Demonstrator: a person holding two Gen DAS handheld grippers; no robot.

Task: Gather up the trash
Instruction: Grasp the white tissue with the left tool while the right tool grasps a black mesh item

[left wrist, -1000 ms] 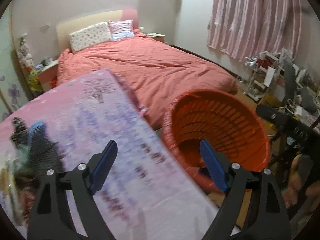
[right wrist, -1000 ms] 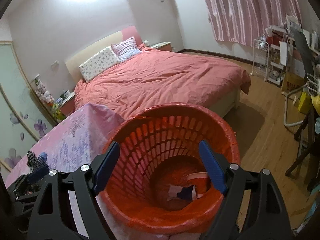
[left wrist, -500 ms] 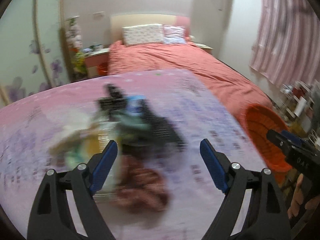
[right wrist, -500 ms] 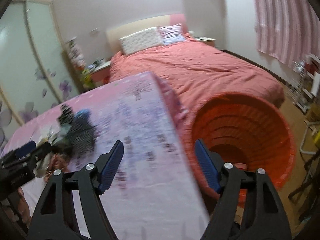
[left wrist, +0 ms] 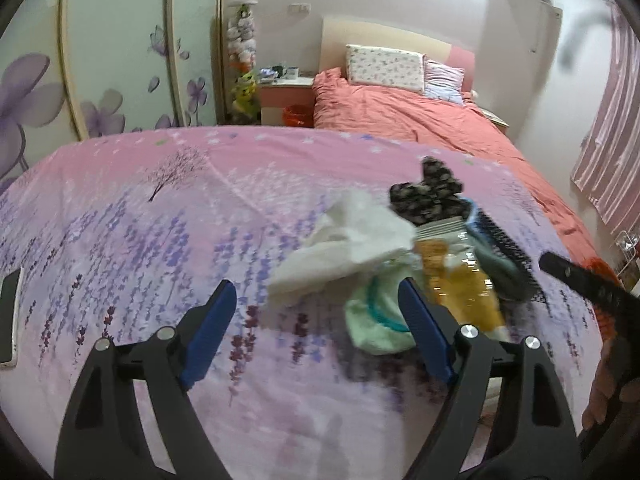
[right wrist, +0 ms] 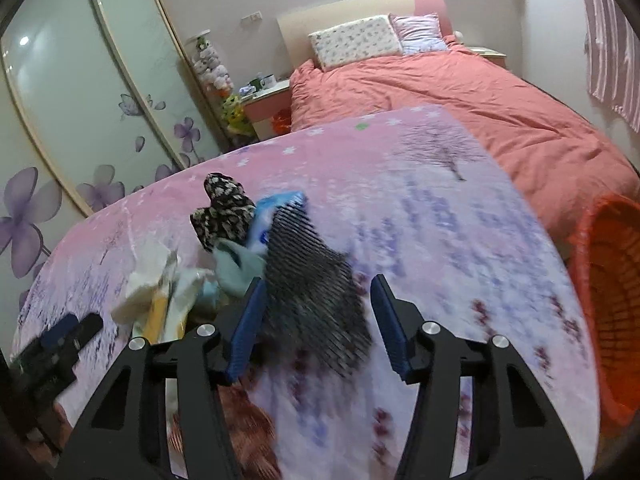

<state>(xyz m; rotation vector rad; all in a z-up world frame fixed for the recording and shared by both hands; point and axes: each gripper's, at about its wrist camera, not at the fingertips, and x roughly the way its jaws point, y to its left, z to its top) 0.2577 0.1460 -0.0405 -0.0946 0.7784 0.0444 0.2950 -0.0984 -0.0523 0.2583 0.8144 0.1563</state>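
Observation:
A heap of trash lies on the pink lavender-print tablecloth (left wrist: 160, 240): a crumpled white tissue (left wrist: 352, 240), a mint-green wrapper (left wrist: 376, 320), a clear yellow bag (left wrist: 460, 284), a black ribbed piece (right wrist: 316, 292) and a black-and-white patterned rag (right wrist: 224, 212). My left gripper (left wrist: 316, 332) hovers just short of the tissue, jaws wide and closing slightly, nothing between them. My right gripper (right wrist: 316, 328) is over the black ribbed piece, jaws closing around it, the right pad still apart from it. The orange basket (right wrist: 608, 304) stands off the table's right end.
A phone (left wrist: 10, 312) lies at the table's left edge. A brownish-red cloth (right wrist: 240, 432) lies under my right gripper. Behind the table stand a bed with a coral duvet (left wrist: 420, 128), a nightstand (left wrist: 286, 96) and wardrobe doors with flower prints (left wrist: 120, 60).
Both grippers swung left from the orange basket over to the trash heap on the table. The right jaws have narrowed around the black ribbed piece.

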